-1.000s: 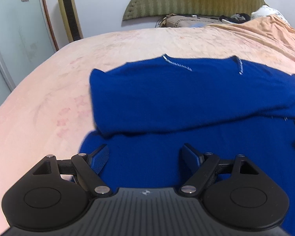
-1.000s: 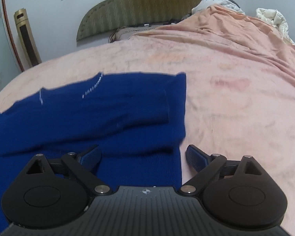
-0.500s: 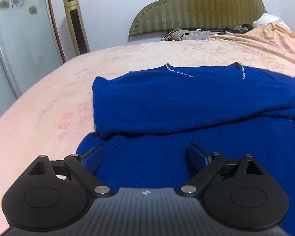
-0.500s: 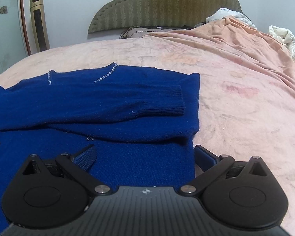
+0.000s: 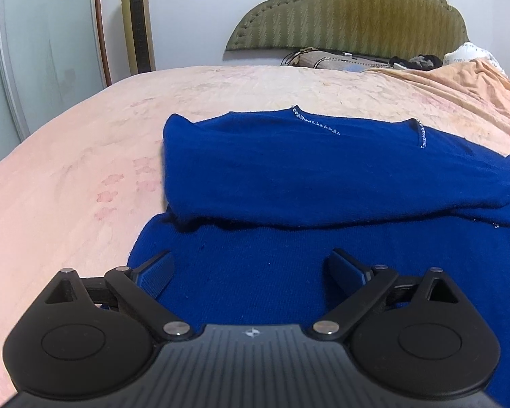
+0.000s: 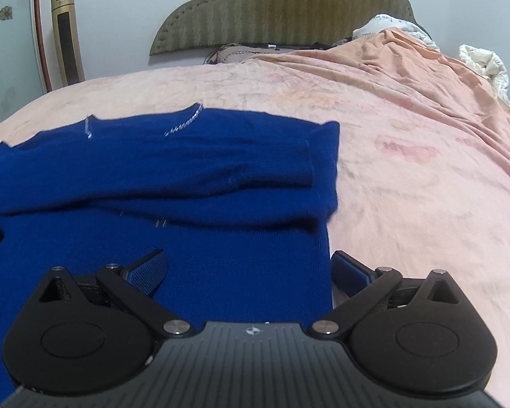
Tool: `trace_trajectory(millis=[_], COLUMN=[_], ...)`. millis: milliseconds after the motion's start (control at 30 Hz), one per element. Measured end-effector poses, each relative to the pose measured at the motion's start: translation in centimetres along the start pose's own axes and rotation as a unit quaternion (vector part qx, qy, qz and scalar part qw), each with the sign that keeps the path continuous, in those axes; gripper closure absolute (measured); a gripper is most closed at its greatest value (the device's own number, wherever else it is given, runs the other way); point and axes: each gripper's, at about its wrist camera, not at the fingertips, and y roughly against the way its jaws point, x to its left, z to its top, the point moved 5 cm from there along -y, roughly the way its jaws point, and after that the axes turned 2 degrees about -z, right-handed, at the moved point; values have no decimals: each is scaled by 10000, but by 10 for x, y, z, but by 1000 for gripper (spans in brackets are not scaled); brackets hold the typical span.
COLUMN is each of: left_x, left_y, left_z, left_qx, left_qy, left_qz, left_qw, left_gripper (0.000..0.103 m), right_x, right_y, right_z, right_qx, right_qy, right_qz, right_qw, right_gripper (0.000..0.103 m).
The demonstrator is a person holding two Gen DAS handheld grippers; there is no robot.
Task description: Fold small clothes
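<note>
Pink bedspread (image 5: 85, 170) under blue sweater (image 5: 323, 176), sleeves folded across; left tool (image 5: 251, 268), right tool (image 6: 248, 268) released.

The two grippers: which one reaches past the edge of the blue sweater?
The right gripper: one fingertip hangs over pink bedspread beside the sweater. The left gripper has both over blue knit.

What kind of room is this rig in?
Most likely a home bedroom: a blue sweater lies on a bed with a pink sheet, a padded green headboard against the wall, a tower fan beside it.
</note>
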Motion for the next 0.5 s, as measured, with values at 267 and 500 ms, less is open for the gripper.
trace_trajectory(millis=[267,500], left_x=[1,0], left_y=[0,0], left_z=[-1,-1], left_qx=[22,34], left_qy=[18,46], left_qz=[-41,-24], left_qw=[10000,10000], left_gripper=[3,0], right_x=[6,3], right_y=[14,9], right_z=[-13,-10], right_qx=[-68,-55], right_qy=[6,-161], right_qz=[-224,-190], right_qw=[9997,9997], right_gripper=[0,0])
